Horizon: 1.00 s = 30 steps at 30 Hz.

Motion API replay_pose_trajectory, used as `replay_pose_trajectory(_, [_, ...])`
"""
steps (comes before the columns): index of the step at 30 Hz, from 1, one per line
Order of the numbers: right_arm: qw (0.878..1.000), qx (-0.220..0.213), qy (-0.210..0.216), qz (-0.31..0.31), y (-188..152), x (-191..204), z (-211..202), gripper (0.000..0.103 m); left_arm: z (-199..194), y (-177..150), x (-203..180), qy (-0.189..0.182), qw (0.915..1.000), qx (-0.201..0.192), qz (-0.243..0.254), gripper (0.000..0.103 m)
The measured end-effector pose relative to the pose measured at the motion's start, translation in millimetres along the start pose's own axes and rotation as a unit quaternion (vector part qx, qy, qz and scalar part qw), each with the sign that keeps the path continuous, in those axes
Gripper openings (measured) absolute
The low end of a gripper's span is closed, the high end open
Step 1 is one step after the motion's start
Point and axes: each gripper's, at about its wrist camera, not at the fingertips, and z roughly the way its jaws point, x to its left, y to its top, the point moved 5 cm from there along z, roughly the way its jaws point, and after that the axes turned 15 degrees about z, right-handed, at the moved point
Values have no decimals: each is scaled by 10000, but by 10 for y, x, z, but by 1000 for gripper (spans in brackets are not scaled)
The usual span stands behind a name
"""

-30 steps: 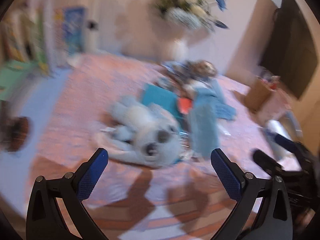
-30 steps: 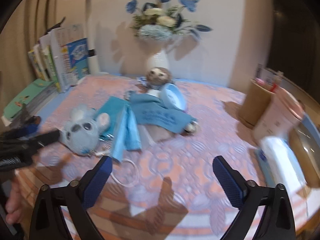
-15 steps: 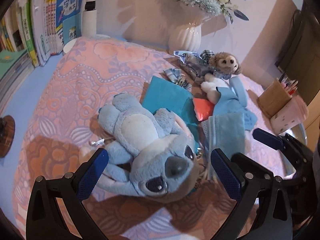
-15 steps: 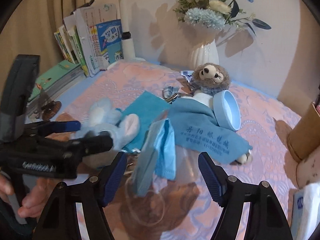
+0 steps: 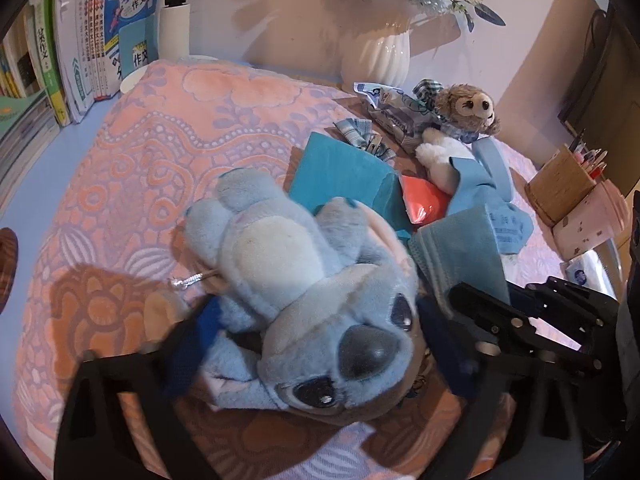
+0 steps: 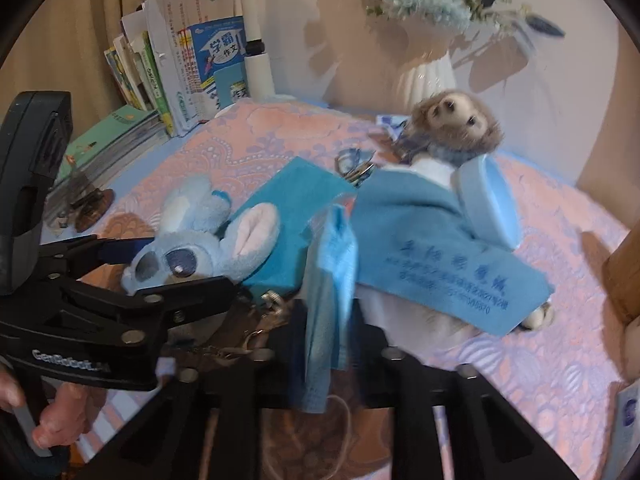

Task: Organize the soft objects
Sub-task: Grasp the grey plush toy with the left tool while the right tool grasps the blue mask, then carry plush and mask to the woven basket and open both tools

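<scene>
A blue plush toy [image 5: 304,300] lies on its back on the pink patterned cover [image 5: 160,140]. My left gripper [image 5: 320,340] straddles the toy's head; its jaws are closing and both pads touch the plush. The right wrist view shows the same left gripper [image 6: 160,272] around the toy's head [image 6: 180,256]. My right gripper [image 6: 328,332] is shut on a light blue face mask [image 6: 332,272], which stands up between its fingers. A brown-headed plush [image 6: 452,128] lies further back under a blue printed cloth [image 6: 440,256]. A teal cloth [image 5: 340,172] lies between the two toys.
A white vase [image 5: 380,56] with flowers stands at the back wall. Books [image 5: 80,40] line the left side. A brown pen holder [image 5: 560,188] and a pink cup [image 5: 592,220] stand at the right. A light blue round dish [image 6: 488,204] and a red item [image 5: 424,200] lie among the cloths.
My left gripper came down over the blue plush toy and its jaws narrowed onto the head. My right gripper moved in to the face mask and shut on it.
</scene>
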Motion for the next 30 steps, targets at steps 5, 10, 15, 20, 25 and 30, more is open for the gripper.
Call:
replay_pose_trajectory(5, [9989,-138,362,259,-2,-43,-191,11,-116,-2,-31,-30,9998,-212,-10,74])
replay_pose_trajectory(10, [9984,-403,273,271,-39,-72,-444,11,-344,56,-135,-70,9985,-545,70,74])
replay_pose_trajectory(15, [9950,-811,175,565,-10,-222,-789,11,-531,160,-351,-205,9961,-800,315,74])
replay_pose_trajectory(20, [9870,-1268,-100,984,48,-524,-1229,11,-637,358,-692,-349,9918,-1025,673,74])
replay_pose_trajectory(25, [9768,-1413,-648,1472,42,-981,-1586,11,-656,604,-1242,-559,9841,-1172,1211,74])
replay_pose_trajectory(30, [9600,-1126,-989,2366,-91,-1623,-1862,11,-656,807,-1960,-1086,9691,-1285,1803,74])
